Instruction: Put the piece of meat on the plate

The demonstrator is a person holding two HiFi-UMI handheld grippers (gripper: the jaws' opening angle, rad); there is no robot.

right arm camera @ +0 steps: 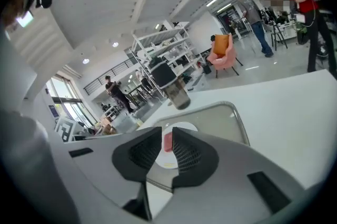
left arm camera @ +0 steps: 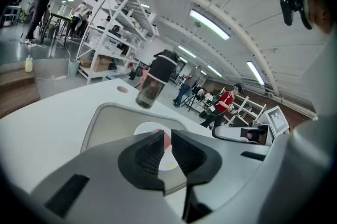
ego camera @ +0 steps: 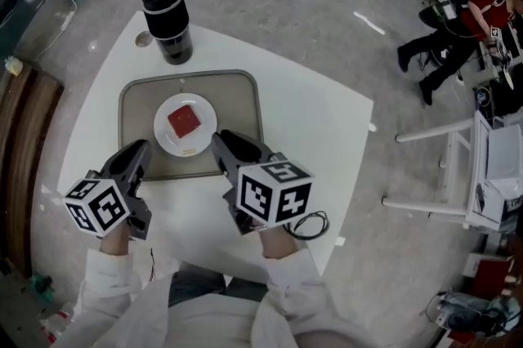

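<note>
Sleeves: white, nearest in the head view, at the bottom edge, one behind each gripper.
Left gripper: head view, low on the left, marker cube toward the camera, tips over the tray's near left part.
Right gripper: just beside it to the right, tips by the plate's near right edge.
Meat: a red square block lying in the middle of the plate — neither gripper touches it.
Plate: white, round, inside the tray.
Tray: grey, rounded corners, on the white table.
Flask: black, upright on the table, just beyond the tray's far rim.
Left gripper view, fingers: dark ribbed pads drawn close with a thin gap left, pinching nothing.
Left gripper view, beyond the tips: a sliver of meat shows through the gap, on the plate in the tray; the flask stands behind.
Right gripper view, fingers: the same — a narrow slit between the pads, nothing gripped.
Right gripper view, beyond the tips: meat seen through the slit, on the plate; tray around it, flask past the far rim.
</note>
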